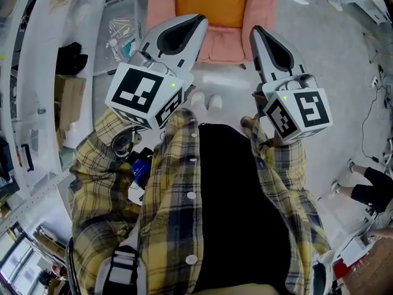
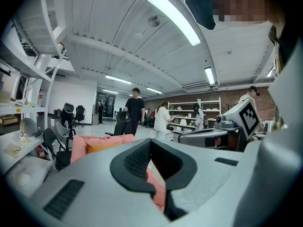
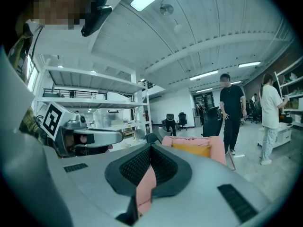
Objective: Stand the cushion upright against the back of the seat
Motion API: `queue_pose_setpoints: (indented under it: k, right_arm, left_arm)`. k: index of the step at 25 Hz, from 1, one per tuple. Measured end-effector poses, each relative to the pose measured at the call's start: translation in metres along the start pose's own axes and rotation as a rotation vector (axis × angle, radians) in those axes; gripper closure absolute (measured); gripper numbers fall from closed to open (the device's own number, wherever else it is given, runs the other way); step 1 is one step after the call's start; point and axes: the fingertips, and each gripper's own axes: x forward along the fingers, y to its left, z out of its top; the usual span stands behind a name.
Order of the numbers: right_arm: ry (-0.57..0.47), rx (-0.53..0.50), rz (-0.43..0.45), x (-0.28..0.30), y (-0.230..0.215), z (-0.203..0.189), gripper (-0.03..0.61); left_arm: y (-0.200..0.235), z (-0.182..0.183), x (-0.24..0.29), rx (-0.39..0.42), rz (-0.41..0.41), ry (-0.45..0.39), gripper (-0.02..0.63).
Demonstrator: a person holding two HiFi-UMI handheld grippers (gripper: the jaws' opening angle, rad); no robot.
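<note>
Both my tools are empty, jaws pressed together. The left gripper (image 1: 195,24) and right gripper (image 1: 259,34) point toward 12 o'clock, side by side with a gap between them. Beyond their tips, also at 12 o'clock, the pink armchair (image 1: 230,42) holds the orange cushion (image 1: 212,2), which stands upright against the seat back. The frame's top edge cuts off both. Bare grey floor (image 1: 319,48) lies open between my shoes (image 1: 206,101) and the chair's front edge, and widens toward 2 o'clock. White shelving (image 1: 37,72) and a clear plastic box (image 1: 123,29) crowd 9 to 11 o'clock, and cables (image 1: 374,103) trail at 3 o'clock. My shirt hides the floor at 6 o'clock. It is a long white-ceilinged workroom, with 1 person in black (image 3: 232,112) standing beyond the chair.
</note>
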Motion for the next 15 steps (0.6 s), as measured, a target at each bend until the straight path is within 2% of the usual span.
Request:
queue_pose_setpoints:
  k: [10, 15]
  right_arm:
    - [0.013, 0.000, -0.005, 0.009, 0.010, -0.007, 0.561]
    - [0.012, 0.013, 0.008, 0.008, 0.009, -0.009, 0.561]
  left_arm:
    - [0.010, -0.001, -0.009, 0.002, 0.000, -0.008, 0.609]
    - [0.005, -0.001, -0.006, -0.023, 0.007, -0.017, 0.609]
